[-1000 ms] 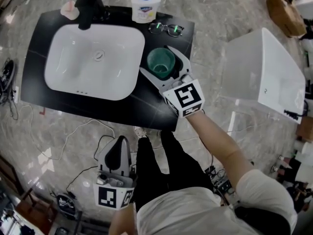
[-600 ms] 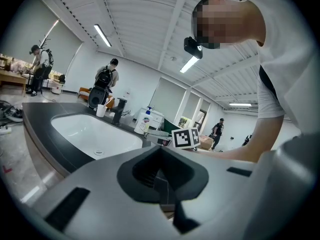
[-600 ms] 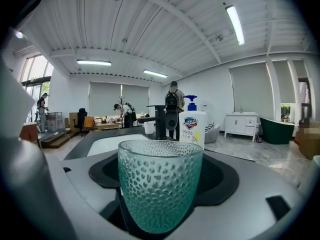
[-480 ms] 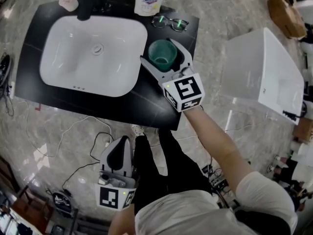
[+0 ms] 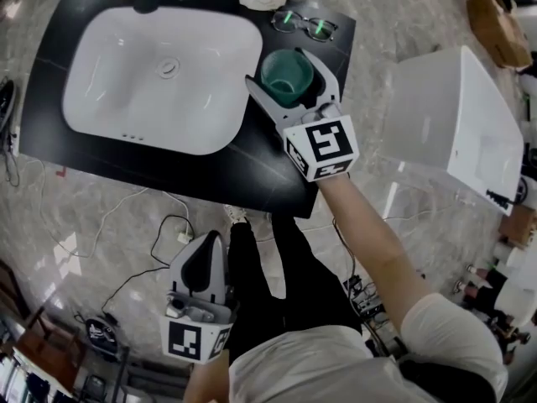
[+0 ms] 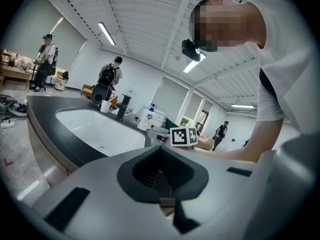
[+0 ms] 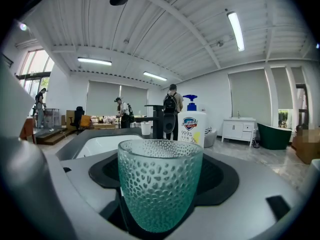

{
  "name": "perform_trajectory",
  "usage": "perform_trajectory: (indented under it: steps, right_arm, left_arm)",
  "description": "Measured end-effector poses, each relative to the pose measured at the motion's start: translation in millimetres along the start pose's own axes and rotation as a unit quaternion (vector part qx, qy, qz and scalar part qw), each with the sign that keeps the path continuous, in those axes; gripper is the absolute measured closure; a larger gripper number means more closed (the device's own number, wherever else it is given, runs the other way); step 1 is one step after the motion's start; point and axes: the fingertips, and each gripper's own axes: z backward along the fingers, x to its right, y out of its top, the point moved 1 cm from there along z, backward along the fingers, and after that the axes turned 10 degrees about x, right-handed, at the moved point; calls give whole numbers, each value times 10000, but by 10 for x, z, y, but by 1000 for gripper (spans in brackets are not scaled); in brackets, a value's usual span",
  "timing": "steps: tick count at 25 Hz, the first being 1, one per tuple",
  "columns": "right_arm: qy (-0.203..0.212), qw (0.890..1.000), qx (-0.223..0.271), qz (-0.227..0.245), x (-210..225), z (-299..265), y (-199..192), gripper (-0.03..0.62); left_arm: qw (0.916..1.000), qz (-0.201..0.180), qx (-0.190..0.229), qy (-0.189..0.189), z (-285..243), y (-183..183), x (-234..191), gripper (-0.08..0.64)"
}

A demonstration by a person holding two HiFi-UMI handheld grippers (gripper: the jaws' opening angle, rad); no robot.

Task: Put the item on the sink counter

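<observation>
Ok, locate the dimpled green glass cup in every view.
Head view: dimpled green glass cup held by the right gripper, just right of the white sink basin.
Left gripper view: cup not made out; basin at left.
Right gripper view: cup centre, between the jaws; basin behind, left.
Shared landmark: the basin.

A large open work hall rather than a home. The sink bench (image 5: pixel 252 179) stands alone on a marble floor (image 5: pixel 101 217) strewn with cables (image 5: pixel 179 236). Long strip lights (image 7: pixel 235 31) run overhead.
</observation>
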Motion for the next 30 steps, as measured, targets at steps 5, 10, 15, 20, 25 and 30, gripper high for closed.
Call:
perform_trajectory:
  steps: [5,10,15,20,25,30]
  right_arm:
    - [-57,9999,112,-37,5,35,-5,179]
    - [-100,9998,0,-171,32,76,-44,179]
    - [-172,9993,-130,-312,38,97,-100,179]
    - [-29,9990,-179,-420,-3,82,-110,179]
    - [23,9991,-224,-351,-2,96,-116,178]
    - [23,9994,-190,-283,1,138,-63,178]
  left_arm:
    - [9997,139,-185,8,47,-156,-5,560]
    - [9992,285,-235,-130,4,-230,81,560]
    - [9990,288,-308,-124,31,-269,51,560]
    - [9992,248,-294,-85,38,-266,1,560]
    - [9989,314,-318,-129,62,-284,4,560]
    - [9986,322,-354,-241,67,-317,16,560]
